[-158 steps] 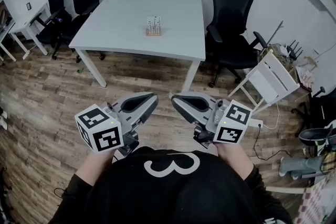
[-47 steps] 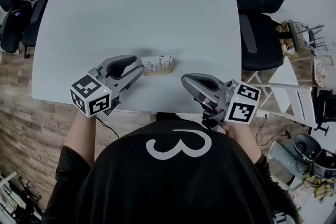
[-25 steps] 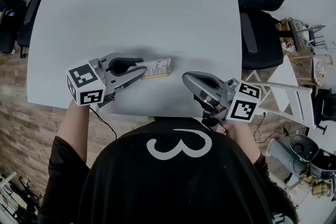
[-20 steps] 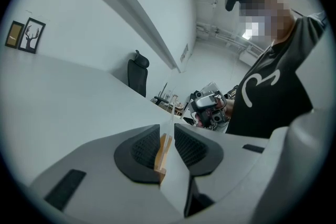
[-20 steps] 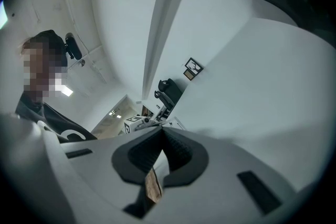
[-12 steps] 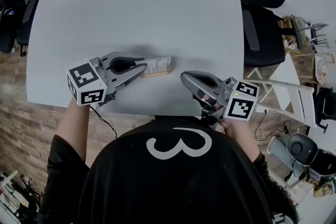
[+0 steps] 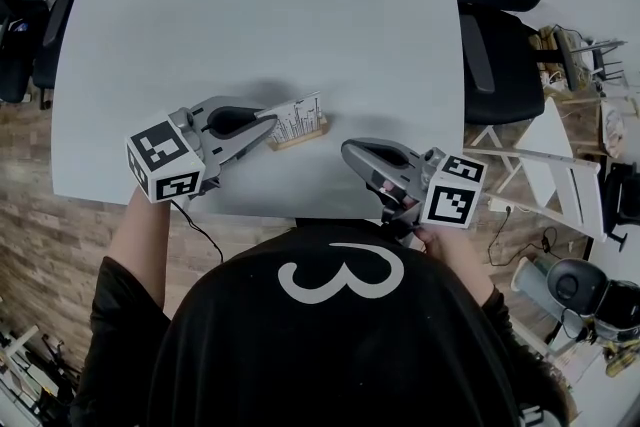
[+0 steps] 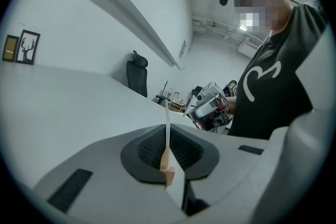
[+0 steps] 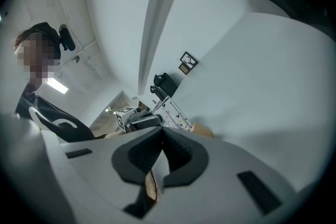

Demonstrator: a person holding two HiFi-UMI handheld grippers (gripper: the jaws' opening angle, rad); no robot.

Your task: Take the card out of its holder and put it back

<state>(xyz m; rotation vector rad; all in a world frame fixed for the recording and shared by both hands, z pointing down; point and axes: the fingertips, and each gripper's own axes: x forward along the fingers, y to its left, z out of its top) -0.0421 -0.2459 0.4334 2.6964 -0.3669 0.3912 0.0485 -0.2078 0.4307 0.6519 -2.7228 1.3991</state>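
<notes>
A white printed card (image 7: 299,117) stands in a small wooden holder (image 7: 303,133) near the front of the white table (image 7: 250,5). My left gripper (image 7: 271,121) comes in from the left and its jaws are closing on the card's left end, pads against it. In the left gripper view the card (image 8: 167,126) shows edge-on between the pads (image 8: 152,147), with the holder's end (image 8: 168,169) below. My right gripper (image 7: 348,152) hovers shut, with nothing in it, to the right of the holder and a little nearer me. From the right gripper view I see the card (image 9: 176,112) and holder (image 9: 202,130) ahead.
Black office chairs (image 7: 500,45) stand at the table's right side and far left corner. A white folding frame (image 7: 545,170) and clutter sit on the wood floor to the right. The table's front edge runs just below both grippers.
The left jaws have closed onto the card's left end. Card and holder have swung slightly, right end now farther from me. The right gripper barely shifted.
</notes>
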